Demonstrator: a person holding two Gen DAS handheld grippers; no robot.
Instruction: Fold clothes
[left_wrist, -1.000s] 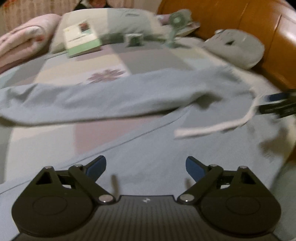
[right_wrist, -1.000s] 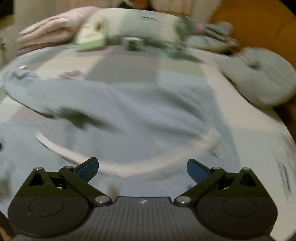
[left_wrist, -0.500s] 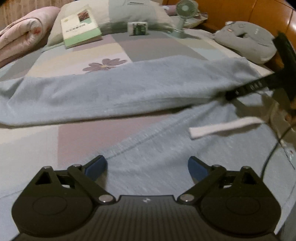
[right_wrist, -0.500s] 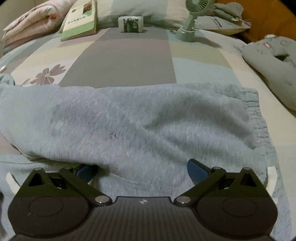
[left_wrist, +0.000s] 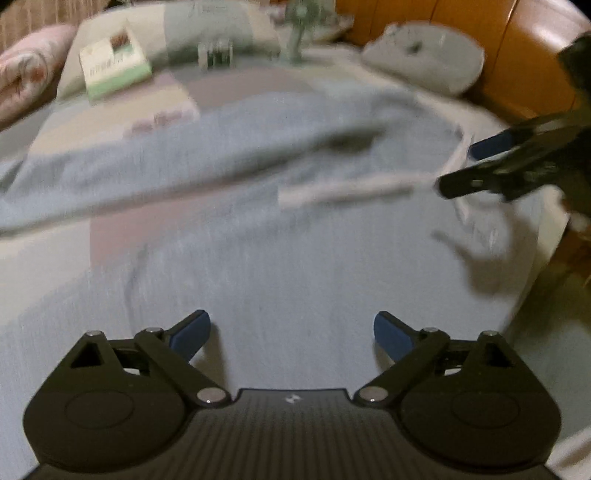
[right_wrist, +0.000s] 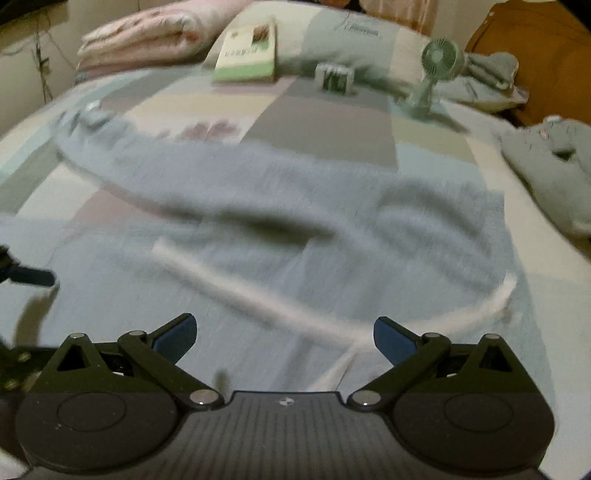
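Light blue sweatpants (left_wrist: 295, 258) (right_wrist: 295, 206) lie spread across the bed, one leg stretching left along the far side. A white drawstring (left_wrist: 347, 190) (right_wrist: 258, 295) trails over the waist area. My left gripper (left_wrist: 291, 332) hovers open above the near fabric, holding nothing. Open and empty too, my right gripper (right_wrist: 284, 332) hangs over the waistband and drawstring. The right gripper (left_wrist: 480, 166) also shows at the right edge of the left wrist view. Both views are motion-blurred.
On the patchwork bed sheet (right_wrist: 325, 125) beyond the sweatpants are a green book (right_wrist: 251, 51), a small box (right_wrist: 334, 79), a desk fan (right_wrist: 432, 74), a pink folded quilt (right_wrist: 147, 37) and a grey cushion (left_wrist: 424, 55). An orange wooden headboard (left_wrist: 524, 62) rises at the right.
Both grippers have pulled back and risen from the sweatpants. The right gripper, low against the fabric half a second ago, now sits higher with the drawstring in view. Both stay open.
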